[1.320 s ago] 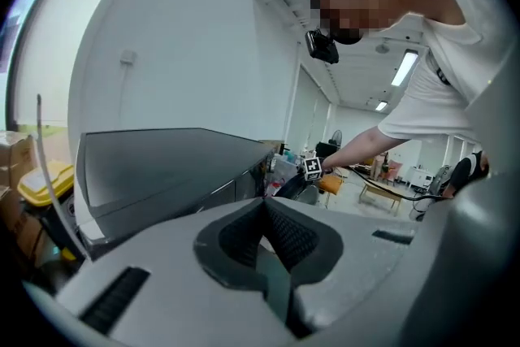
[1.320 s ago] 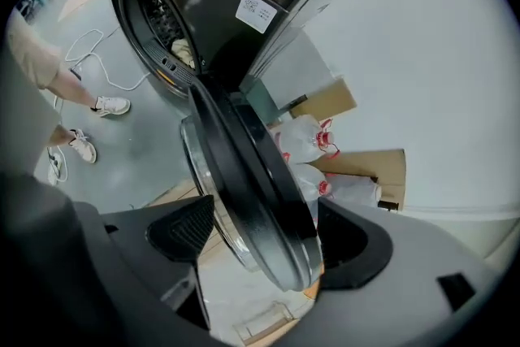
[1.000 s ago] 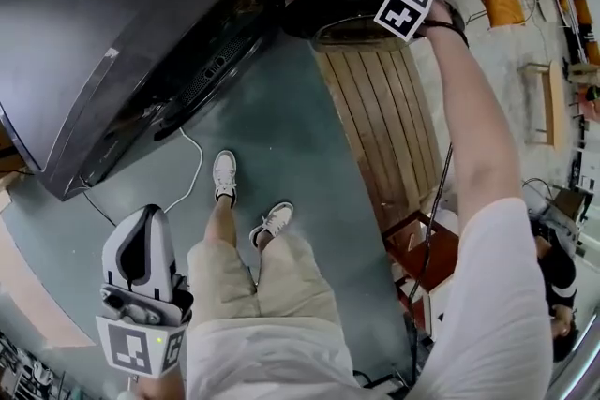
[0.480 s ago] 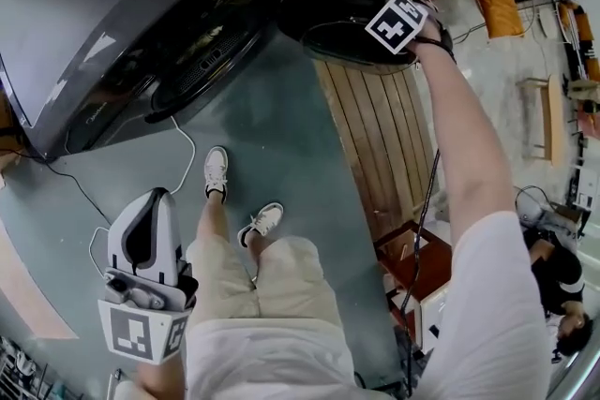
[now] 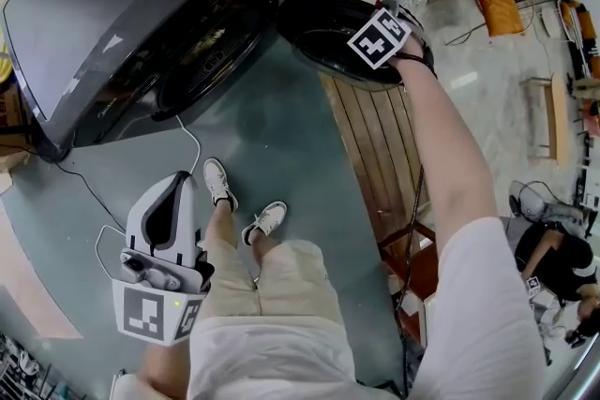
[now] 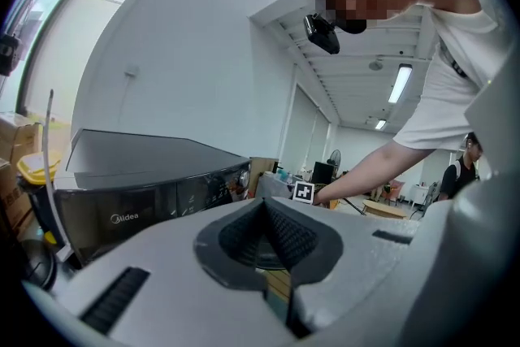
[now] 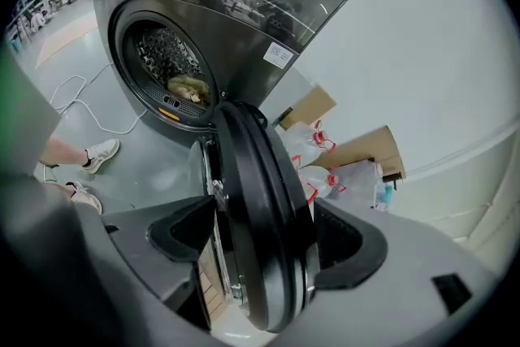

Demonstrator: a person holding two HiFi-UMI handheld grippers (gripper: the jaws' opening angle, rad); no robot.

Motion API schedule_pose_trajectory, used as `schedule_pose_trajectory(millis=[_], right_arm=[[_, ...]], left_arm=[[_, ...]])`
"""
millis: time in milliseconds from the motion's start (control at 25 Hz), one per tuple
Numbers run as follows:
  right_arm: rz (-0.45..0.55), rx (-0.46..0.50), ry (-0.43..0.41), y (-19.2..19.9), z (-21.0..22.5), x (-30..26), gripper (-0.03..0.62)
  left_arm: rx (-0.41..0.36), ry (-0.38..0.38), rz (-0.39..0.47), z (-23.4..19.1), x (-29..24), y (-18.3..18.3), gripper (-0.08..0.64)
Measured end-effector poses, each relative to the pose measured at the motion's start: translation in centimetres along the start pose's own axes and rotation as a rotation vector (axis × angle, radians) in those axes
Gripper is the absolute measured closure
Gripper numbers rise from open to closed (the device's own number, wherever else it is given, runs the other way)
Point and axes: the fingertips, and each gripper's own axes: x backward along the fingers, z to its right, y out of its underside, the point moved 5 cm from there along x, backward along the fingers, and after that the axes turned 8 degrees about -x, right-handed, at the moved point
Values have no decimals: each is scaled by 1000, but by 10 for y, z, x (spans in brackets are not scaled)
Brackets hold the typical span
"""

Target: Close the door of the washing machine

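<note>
The right hand-held gripper (image 5: 370, 37) is clamped across the rim of the door (image 5: 319, 23), which stands half open at 1 o'clock in the head view. That hold should let it swing the door to the washer (image 5: 141, 14) at 11 o'clock. The left hand-held gripper (image 5: 164, 244), jaws together on nothing, hangs at 7 o'clock (unneeded, I judge). Only the right gripper view shows the 2 jaws straddling the door's edge, and the drum (image 7: 171, 69) with a bundle (image 7: 187, 88) inside.
</note>
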Motion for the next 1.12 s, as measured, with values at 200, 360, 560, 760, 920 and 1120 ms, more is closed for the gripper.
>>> schedule_pose_trajectory(millis=[200,360,560,760,920,1120], right_arm=[[6,-35,-7,1,-11,6,226],[9,-54,-4,1,-18,8,227],[28,-81,10,1,-27,14,227],[51,-105,12,5,-38,18,227],[126,-109,32,10,-44,23,226],[238,-118,63,11,-61,31,227]], left_arm=[[-13,19,8,-7,-15,0,555],[-19,35,26,-13,-28,0,555],[-14,52,41,-15,-42,4,555],[-14,74,52,-11,-52,12,555],[-31,84,69,-10,-59,28,555],[-49,90,65,-2,-66,55,555]])
